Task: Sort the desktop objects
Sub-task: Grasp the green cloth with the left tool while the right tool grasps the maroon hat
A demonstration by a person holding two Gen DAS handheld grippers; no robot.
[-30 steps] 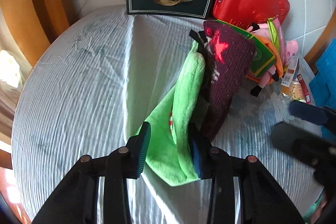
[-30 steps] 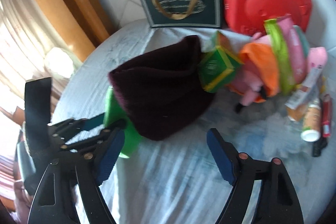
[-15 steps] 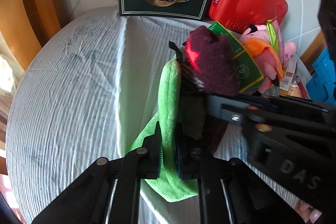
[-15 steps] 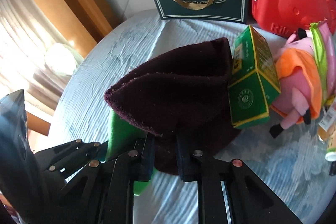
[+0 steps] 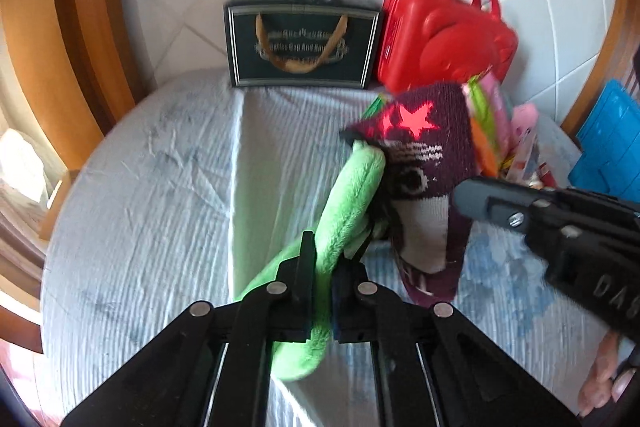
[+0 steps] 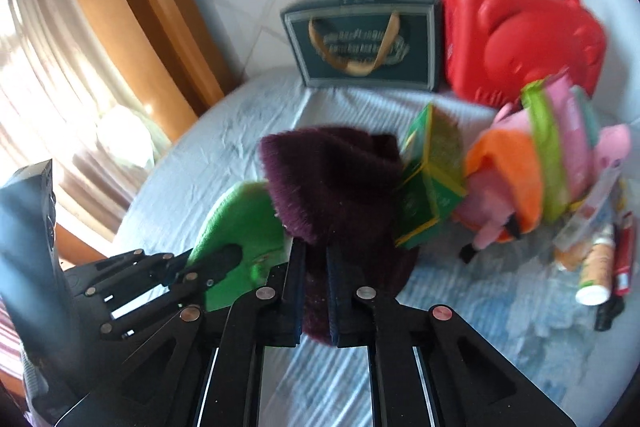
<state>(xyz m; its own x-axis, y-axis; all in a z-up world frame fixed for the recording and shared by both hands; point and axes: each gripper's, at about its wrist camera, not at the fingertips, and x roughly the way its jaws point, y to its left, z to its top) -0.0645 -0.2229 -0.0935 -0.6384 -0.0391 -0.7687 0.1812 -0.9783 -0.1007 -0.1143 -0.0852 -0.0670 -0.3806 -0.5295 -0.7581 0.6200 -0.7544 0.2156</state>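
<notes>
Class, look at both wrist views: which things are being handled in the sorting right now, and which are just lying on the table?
Being handled:
- green plush cloth, clamped in left tool
- maroon knit hat, clamped in right tool

Lying about:
- dark green gift bag
- red toy case
- green box
- pink plush toy
- tubes

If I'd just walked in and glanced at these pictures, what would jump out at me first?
Probably the two black grippers at the front, each clamped on soft fabric: the left gripper pinches a bright green plush cloth, and the right gripper grips a dark purple knitted piece bearing red stars. Behind them, against the tiled wall, stand a shiny red toy case and, to its left, a dark green gift bag.
</notes>
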